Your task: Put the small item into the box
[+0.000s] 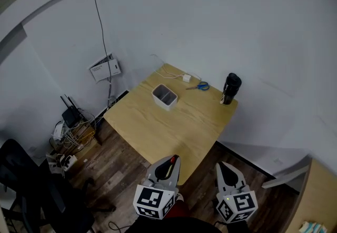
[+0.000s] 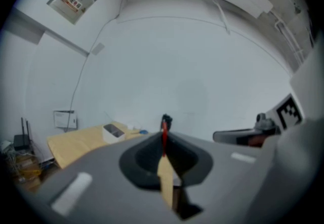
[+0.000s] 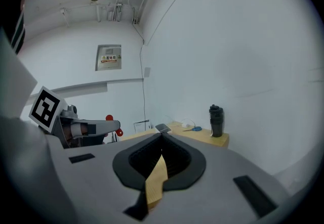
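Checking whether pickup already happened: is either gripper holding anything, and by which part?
The left gripper is shut on a small red item, pinched at its jaw tips; which part of it cannot be told. The right gripper is shut and empty.

Pale wood-grain table (image 1: 158,127) carries a white box (image 1: 165,95), blue-handled scissors (image 1: 199,87) and a black bottle (image 1: 230,88). The grey left gripper (image 1: 173,160) and right gripper (image 1: 224,166) wear black-and-white checked markers. The small item (image 2: 163,136) is red.
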